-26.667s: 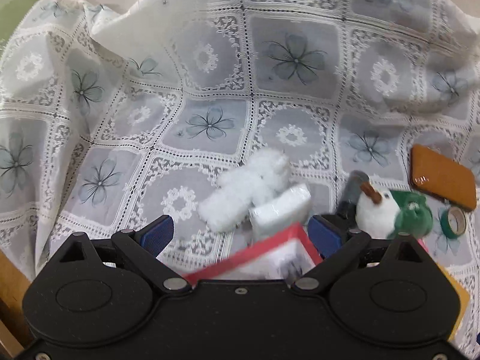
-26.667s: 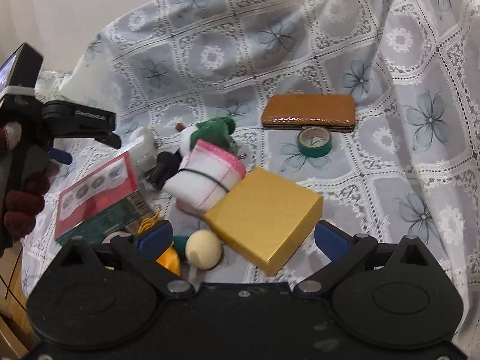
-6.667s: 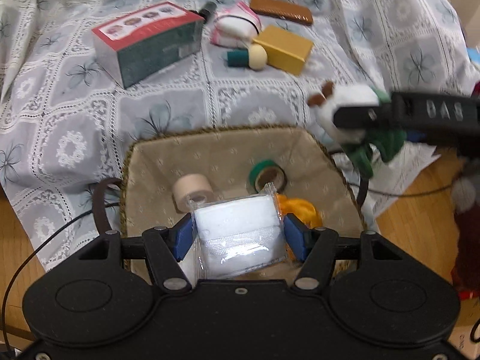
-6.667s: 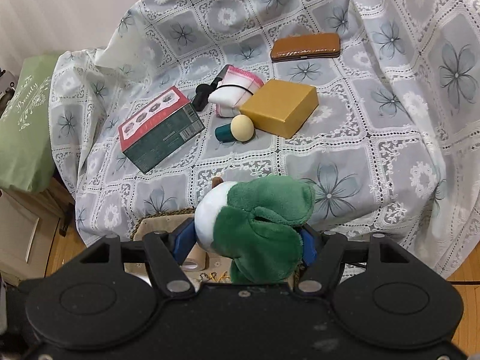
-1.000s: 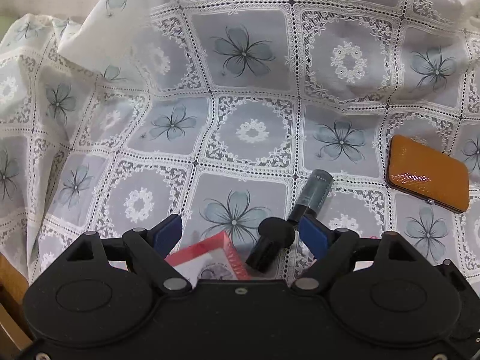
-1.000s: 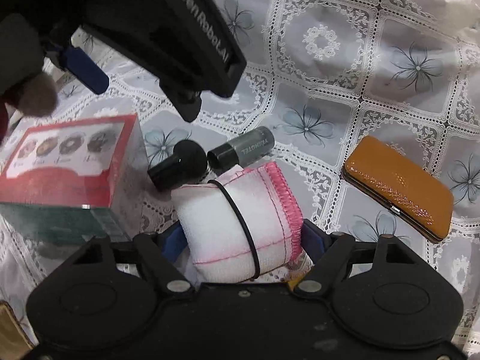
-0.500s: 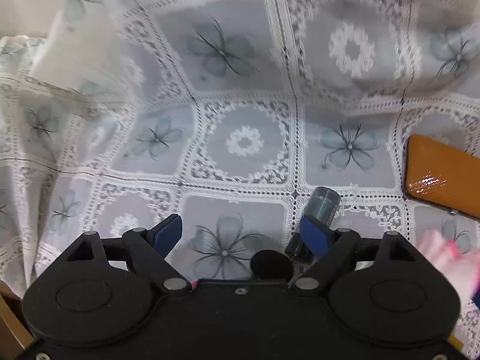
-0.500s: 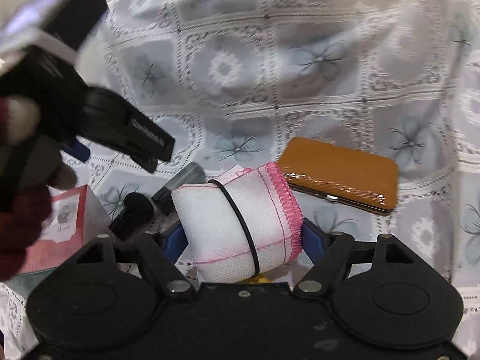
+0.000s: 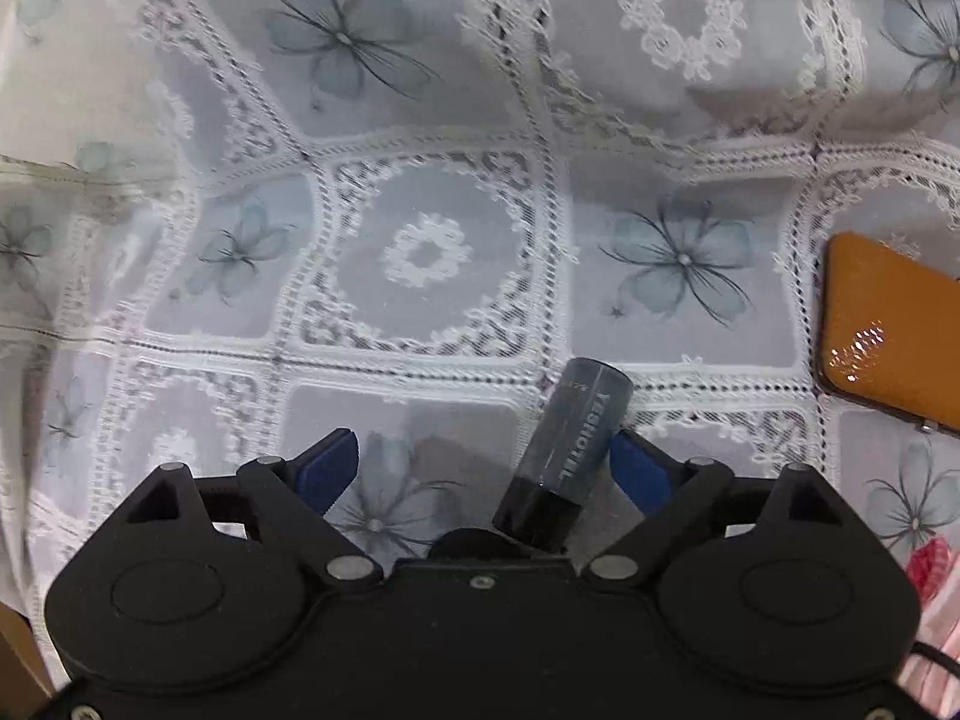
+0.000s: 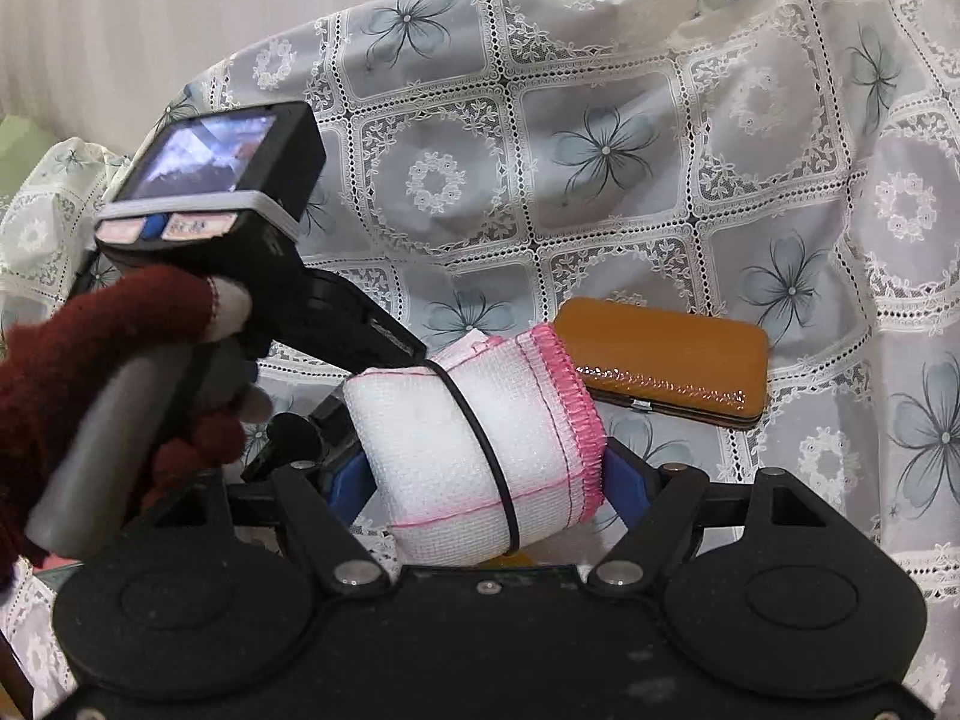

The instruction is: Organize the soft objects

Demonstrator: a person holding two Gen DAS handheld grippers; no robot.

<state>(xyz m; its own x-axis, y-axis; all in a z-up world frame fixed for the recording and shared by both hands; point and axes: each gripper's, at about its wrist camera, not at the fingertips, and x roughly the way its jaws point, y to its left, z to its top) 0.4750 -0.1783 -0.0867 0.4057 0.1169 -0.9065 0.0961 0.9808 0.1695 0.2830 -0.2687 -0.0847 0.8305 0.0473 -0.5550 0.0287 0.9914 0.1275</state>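
Note:
My right gripper is shut on a rolled white cloth with a pink hem and a black band, held above the lace cover. My left gripper points steeply down at the cover, and its jaws are opening. A grey and black tube lies between its blue pads, close to the right one, and is not gripped. In the right wrist view the left gripper's body stands at the left, held by a hand in a dark red glove. The pink-edged roll also shows at the left wrist view's lower right corner.
A brown glossy case lies on the lace floral cover just behind the roll; the same case sits right of the tube. The cover rises in folds at the back. A green cushion peeks in at far left.
My left gripper has come down closer to the cover and over the tube, with its jaws wider; the red box has left its view. My right gripper has risen and rolled with the cloth roll.

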